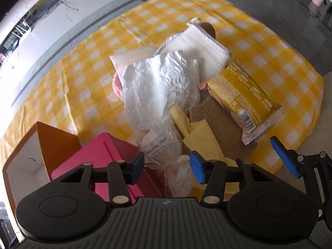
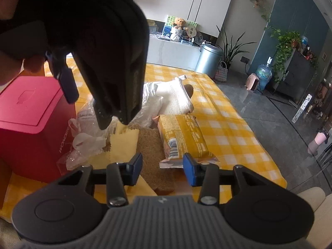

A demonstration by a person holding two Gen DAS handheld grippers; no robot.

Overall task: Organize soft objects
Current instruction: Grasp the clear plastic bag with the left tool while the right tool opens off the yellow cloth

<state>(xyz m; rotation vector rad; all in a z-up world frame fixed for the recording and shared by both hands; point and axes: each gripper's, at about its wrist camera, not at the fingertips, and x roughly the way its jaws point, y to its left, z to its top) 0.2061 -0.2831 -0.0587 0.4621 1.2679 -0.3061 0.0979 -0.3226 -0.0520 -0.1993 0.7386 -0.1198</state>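
Overhead, the left gripper (image 2: 87, 112) blocks the soft pile (image 2: 166, 95).

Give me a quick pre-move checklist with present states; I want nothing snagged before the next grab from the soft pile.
1. Left gripper empty: ok, jaws apart above the clear crinkly plastic bag, nothing pinched.
2. Right gripper empty: ok, jaws apart over the brown fibrous mat.
3. Grippers apart from each other: ok, though the left one hangs close over the pile in the right wrist view.
4. Pink lidded box open for loading: not ok, lid sits closed.
5. Yellow printed packet free on top: ok.
6. White crinkled plastic pack free of the white quilted pillow: cannot tell, they overlap.
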